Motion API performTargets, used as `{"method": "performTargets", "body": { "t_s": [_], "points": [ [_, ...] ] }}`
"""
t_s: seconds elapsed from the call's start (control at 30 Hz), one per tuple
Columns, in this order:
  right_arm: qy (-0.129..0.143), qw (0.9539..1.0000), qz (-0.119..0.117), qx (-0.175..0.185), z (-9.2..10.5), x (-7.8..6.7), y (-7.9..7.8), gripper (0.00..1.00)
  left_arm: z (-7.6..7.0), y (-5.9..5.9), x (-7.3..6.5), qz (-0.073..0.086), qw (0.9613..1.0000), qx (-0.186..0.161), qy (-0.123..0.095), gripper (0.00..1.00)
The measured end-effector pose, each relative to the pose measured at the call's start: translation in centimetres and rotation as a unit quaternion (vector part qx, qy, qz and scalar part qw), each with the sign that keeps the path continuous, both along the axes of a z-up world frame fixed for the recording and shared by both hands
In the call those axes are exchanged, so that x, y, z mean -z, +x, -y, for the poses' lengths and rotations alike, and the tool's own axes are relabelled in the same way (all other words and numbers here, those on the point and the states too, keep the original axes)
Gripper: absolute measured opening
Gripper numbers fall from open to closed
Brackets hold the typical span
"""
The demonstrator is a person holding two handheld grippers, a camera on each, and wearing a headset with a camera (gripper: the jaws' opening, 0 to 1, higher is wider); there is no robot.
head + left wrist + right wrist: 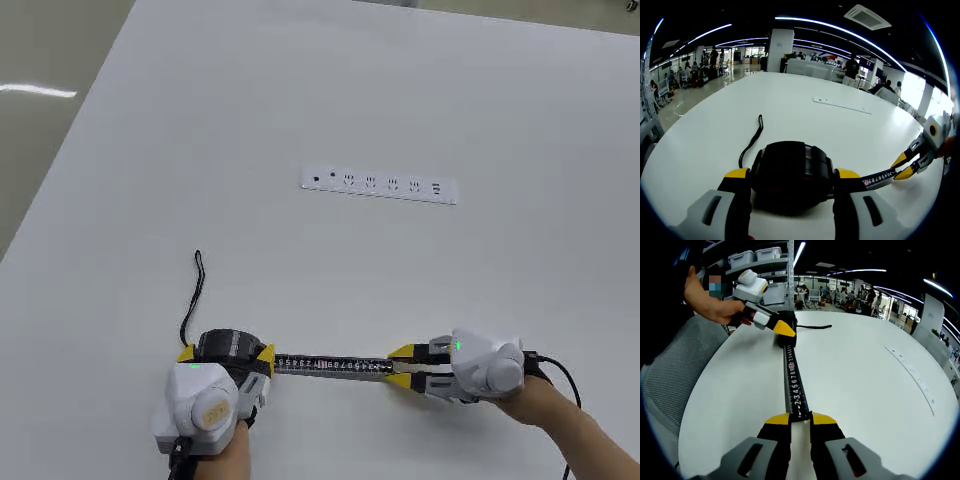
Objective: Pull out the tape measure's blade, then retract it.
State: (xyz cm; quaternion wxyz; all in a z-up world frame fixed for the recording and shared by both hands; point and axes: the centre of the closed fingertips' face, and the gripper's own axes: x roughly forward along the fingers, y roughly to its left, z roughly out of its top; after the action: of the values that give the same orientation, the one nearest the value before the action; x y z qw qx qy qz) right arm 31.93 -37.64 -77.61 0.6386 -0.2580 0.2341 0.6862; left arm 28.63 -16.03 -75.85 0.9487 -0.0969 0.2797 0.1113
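— How do the left jaws stand?
— The left gripper (790, 175) has its jaws closed on the black tape measure (790, 170), one yellow tip against each side. The tape measure rests on the surface.
— And the right ones?
— The right gripper (800, 419) has its jaws pinched together on the end of the blade (794, 382). The blade is drawn out, running straight and low over the surface between the two grippers, with its numbers facing up.
— Where on the table is all this?
— Close to the near edge of the white table (400, 90). The tape measure is toward the left edge, and the blade runs along the near edge to the right.
— Anything around it?
— A black wrist strap (193, 295) trails from the tape measure toward the far edge. A white power strip (380, 185) lies well apart, toward the middle of the surface and roughly parallel to the blade.
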Motion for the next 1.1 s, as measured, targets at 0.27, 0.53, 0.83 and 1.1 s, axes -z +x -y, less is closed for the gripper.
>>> {"method": "performTargets", "body": {
  "t_s": [0.27, 0.53, 0.83, 1.1],
  "points": [
    [0.006, 1.0000, 0.001, -0.002, -1.1, 0.1, -0.1, 0.12, 0.1, 0.0, 0.0, -0.002, 1.0000, 0.001, -0.001, 0.64],
    [0.012, 0.9999, 0.001, -0.004, -2.2, 0.2, -0.2, 0.12, 0.0, 0.0, 0.1, -0.003, 1.0000, 0.003, -0.001, 0.63],
    [0.017, 0.9998, 0.001, -0.005, -3.1, 0.3, -0.5, 0.12, 0.0, 0.0, 0.1, -0.003, 1.0000, 0.005, -0.005, 0.63],
    [0.019, 0.9998, 0.000, -0.005, -4.0, 0.4, -0.8, 0.12, -0.1, -0.1, 0.1, -0.003, 0.9999, 0.007, -0.008, 0.63]
  ]
}}
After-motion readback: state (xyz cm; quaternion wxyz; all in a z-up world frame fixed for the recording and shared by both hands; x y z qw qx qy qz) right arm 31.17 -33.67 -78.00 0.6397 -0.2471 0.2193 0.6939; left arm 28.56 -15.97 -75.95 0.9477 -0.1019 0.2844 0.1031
